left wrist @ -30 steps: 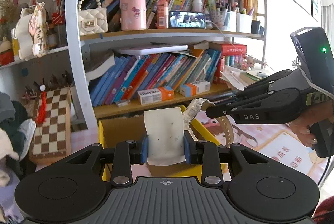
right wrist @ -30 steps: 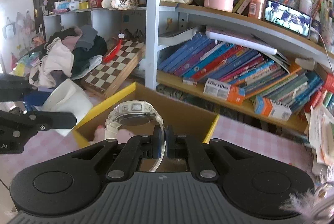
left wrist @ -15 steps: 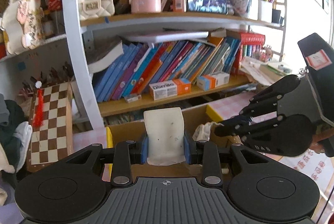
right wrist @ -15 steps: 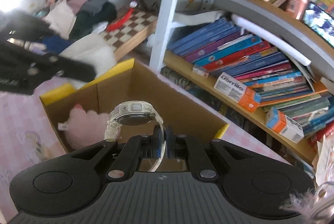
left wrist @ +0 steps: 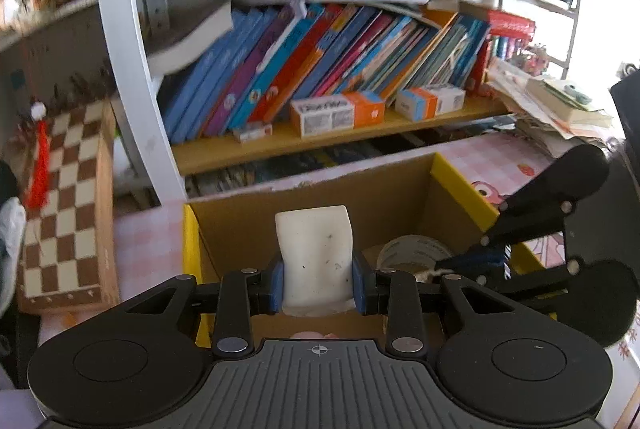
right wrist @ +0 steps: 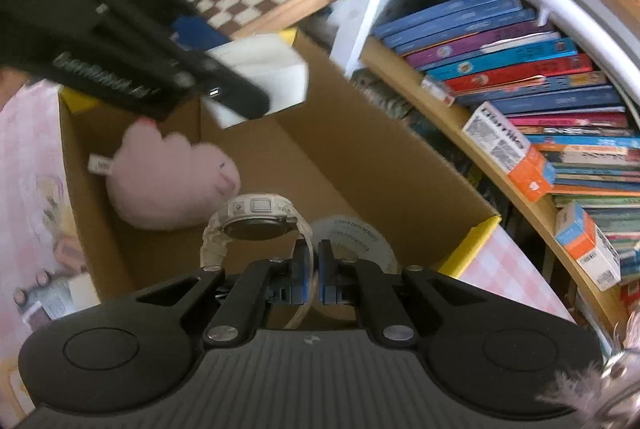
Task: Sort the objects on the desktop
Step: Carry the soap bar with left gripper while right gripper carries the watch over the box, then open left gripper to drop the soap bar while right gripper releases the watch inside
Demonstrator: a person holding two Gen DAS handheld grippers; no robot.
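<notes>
Eraser-like white block [left wrist: 314, 257] — soft, speckled, maybe a sponge — sits clamped between the blue pads of the left gripper [left wrist: 318, 287], held upright over the open cardboard box [left wrist: 384, 189] with yellow rim. Left wrist view: the box stands on the pink checked desk [left wrist: 496, 161] in front of the bookshelf [left wrist: 280, 145]. Inside the box, toward its right side, lies a roll of tape [left wrist: 412, 253]. The right gripper [left wrist: 468, 263] reaches in from the right, its tip over the box's right half; a bit of pale strap shows at that tip. A chessboard [left wrist: 60, 201] leans at the left, with a red tassel on it. Slanted books and two orange-and-white cartons fill the shelf behind.

Right wrist view: the right gripper's fingers [right wrist: 300, 265] are closed on the thin clear strap of a white wristwatch [right wrist: 256, 225], whose dial faces down and away, hanging above the box interior. Below it in the box, a pink plush toy [right wrist: 172, 181] rests at the left end and the tape roll sits just right of the watch. The left gripper crosses the upper left, blurred, carrying the white block above the box's far corner — whether it touches the box wall cannot be told.
</notes>
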